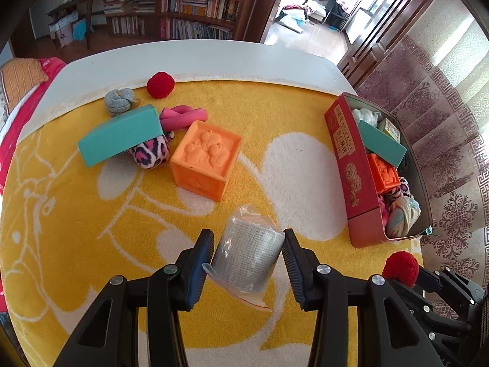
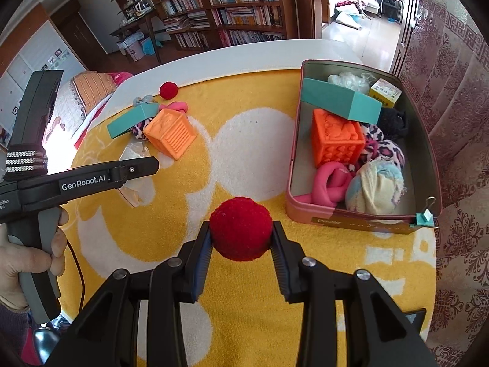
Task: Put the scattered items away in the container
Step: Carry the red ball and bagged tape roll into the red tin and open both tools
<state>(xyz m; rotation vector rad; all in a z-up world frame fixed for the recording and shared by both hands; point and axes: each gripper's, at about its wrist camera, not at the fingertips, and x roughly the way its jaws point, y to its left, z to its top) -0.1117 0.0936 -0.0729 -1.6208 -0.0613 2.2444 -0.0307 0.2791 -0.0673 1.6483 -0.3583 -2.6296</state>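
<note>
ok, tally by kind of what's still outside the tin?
red pom-pom: 2
teal block: 1
orange cube: 1
grey sock knot: 1
leopard sock: 1
pink twist: 1
bagged roll: 1
Total: 8. One pom-pom is in the right gripper, the roll in the left gripper.

Yellow terry towel with white cartoon pattern (image 1: 76, 229) spread over white rectangular table (image 1: 214, 61). Dark wooden bookshelves packed with books (image 2: 232, 6) behind table. Mauve patterned curtain (image 2: 458, 122) at right. Orange checked cushion (image 1: 21, 76) on red bedding (image 1: 12, 134) at left. Doorway to bright cluttered room (image 1: 318, 3) at back.
</note>
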